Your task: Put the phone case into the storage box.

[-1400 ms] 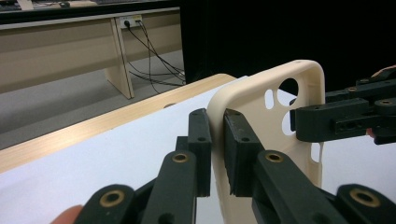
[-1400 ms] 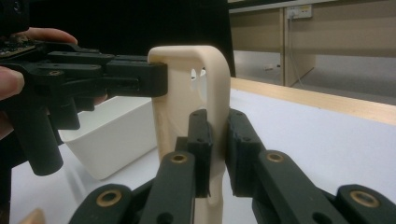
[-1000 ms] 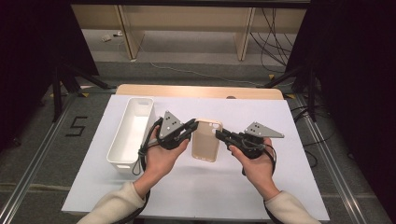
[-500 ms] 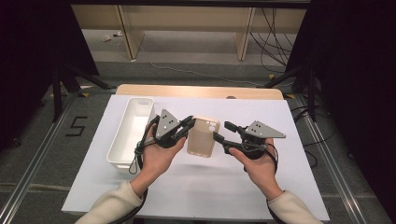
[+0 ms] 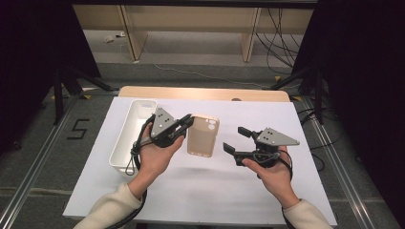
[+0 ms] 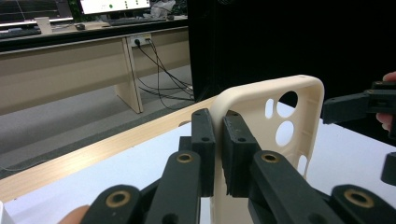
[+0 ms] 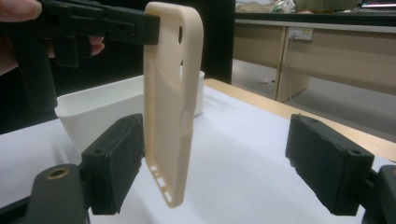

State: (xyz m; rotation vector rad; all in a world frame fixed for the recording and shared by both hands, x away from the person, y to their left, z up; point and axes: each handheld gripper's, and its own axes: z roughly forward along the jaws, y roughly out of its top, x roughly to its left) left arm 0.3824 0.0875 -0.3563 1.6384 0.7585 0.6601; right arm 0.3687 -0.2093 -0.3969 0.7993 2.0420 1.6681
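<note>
A beige phone case (image 5: 203,136) is held above the white table sheet (image 5: 200,191), with its camera holes at the far end. My left gripper (image 5: 187,123) is shut on the case's left rim. In the left gripper view the pads (image 6: 215,126) pinch the rim of the case (image 6: 275,112). My right gripper (image 5: 234,139) stands open just right of the case, and its jaws have just been opening. In the right gripper view the case (image 7: 170,93) hangs ahead of the spread jaws (image 7: 219,158), near the left pad (image 7: 114,158), and neither pad presses on it.
A long white bin (image 5: 129,138) lies along the left side of the sheet, close behind my left hand, and it also shows behind the case (image 7: 93,112). A wooden table edge (image 5: 205,93) runs along the far side. Cables lie on the floor beyond.
The right gripper's jaws have opened off the case's right edge and the gripper has eased slightly to the right. The left gripper still holds the case in much the same place.
</note>
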